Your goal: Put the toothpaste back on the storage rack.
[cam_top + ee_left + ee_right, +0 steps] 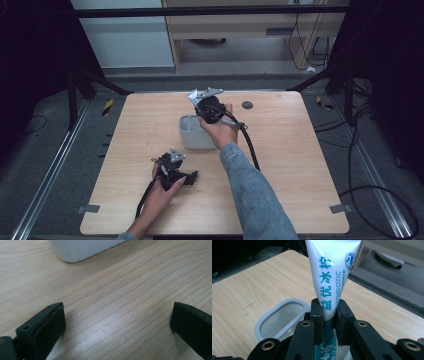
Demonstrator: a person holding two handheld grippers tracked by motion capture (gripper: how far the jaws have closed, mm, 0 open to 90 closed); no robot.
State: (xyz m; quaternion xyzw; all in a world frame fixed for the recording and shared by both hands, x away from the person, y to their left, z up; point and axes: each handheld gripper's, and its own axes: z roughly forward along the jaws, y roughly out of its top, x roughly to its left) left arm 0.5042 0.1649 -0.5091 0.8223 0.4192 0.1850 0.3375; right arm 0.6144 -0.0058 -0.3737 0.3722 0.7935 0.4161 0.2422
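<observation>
Two grippers are at work over a wooden table (pixel 280 165). One — the right gripper (pixel 329 317) — has its jaws clamped on a white toothpaste tube (pixel 329 270) with teal lettering, the tube rising up and away beyond the jaw tips. Just below and to the left of those jaws, in the right gripper view, sits a grey open-topped container (pixel 279 320), its oval mouth facing up. In the high view the right gripper (pixel 210 111) hovers over the container's (pixel 192 134) far edge. Nearer the person, the left gripper (pixel 117 322) lies low on the table — jaws spread wide with bare wood between them, the container's (pixel 82 248) pale wall ahead of its tips.
</observation>
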